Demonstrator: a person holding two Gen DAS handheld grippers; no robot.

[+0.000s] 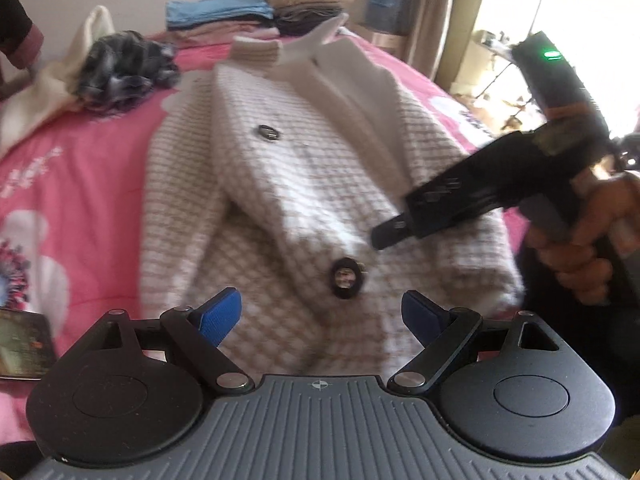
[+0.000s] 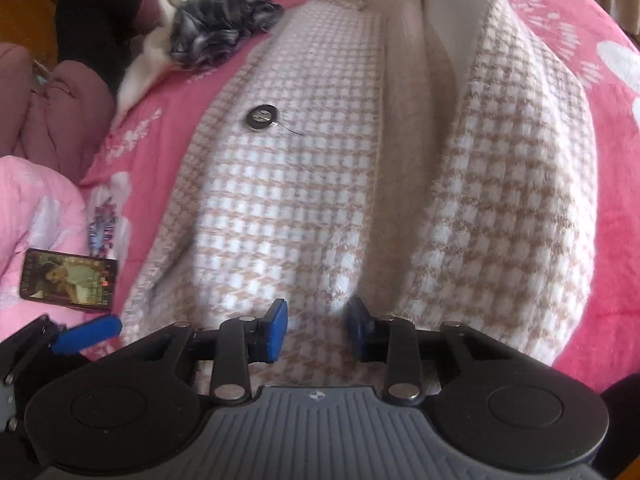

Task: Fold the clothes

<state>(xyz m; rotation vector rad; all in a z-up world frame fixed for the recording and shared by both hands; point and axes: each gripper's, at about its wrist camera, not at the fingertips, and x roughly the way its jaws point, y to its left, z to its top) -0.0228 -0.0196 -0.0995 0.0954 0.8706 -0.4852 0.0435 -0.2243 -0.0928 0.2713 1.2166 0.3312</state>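
On pink bedspread (image 2: 600,160): checked jacket (image 2: 320,180); both jaws apart.

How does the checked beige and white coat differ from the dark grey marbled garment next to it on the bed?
The checked beige and white coat lies spread flat with its sides folded in; the dark grey marbled garment sits crumpled in a heap. The coat is far larger and shows round black buttons, while the grey garment shows none. The coat is pale and checked, the other dark and streaky. Both rest on the pink bedspread.
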